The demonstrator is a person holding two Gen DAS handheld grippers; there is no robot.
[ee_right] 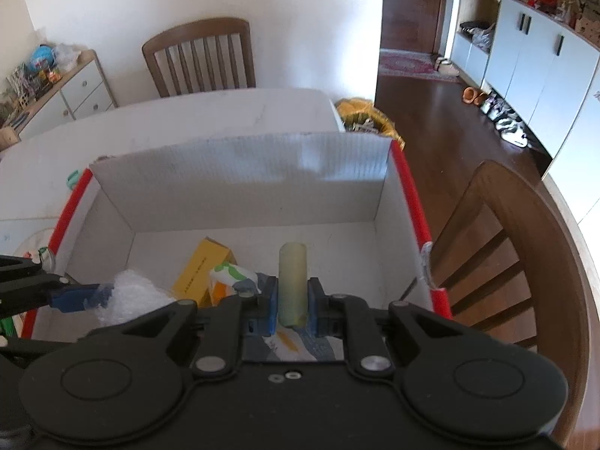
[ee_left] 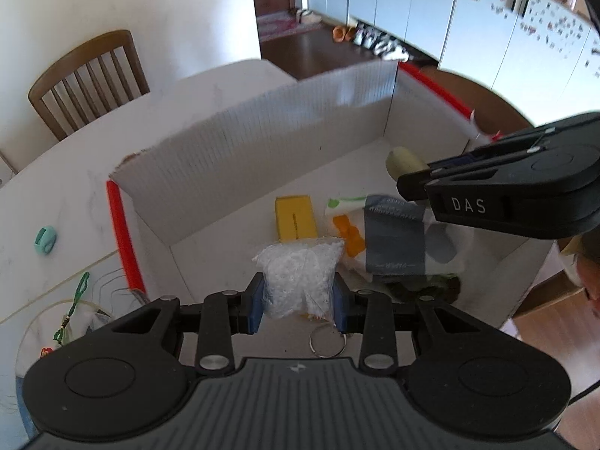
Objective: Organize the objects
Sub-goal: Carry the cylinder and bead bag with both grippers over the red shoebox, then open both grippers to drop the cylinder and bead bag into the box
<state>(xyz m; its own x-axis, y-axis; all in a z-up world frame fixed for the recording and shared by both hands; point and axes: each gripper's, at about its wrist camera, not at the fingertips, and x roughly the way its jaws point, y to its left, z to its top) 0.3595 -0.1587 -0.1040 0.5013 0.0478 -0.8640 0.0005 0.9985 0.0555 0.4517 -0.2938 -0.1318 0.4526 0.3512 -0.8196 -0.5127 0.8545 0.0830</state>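
Observation:
A white cardboard box (ee_left: 262, 138) with red-edged flaps stands on the white table; it also shows in the right wrist view (ee_right: 240, 191). My left gripper (ee_left: 298, 309) is shut on a clear plastic bag of white bits (ee_left: 300, 273) and holds it over the box's near side. My right gripper (ee_right: 292, 309) is shut on a pale yellow-green cylinder (ee_right: 292, 281) and holds it above the box floor. In the box lie a yellow carton (ee_left: 294, 217) (ee_right: 200, 272) and a printed grey, orange and green pouch (ee_left: 390, 240). The right gripper (ee_left: 416, 183) also shows in the left wrist view.
On the table left of the box lie a teal ring-shaped item (ee_left: 45, 240), a green cord with a tassel (ee_left: 73, 305) and a metal key ring (ee_left: 327, 341). Wooden chairs stand behind the table (ee_right: 198, 56) and right of the box (ee_right: 502, 258).

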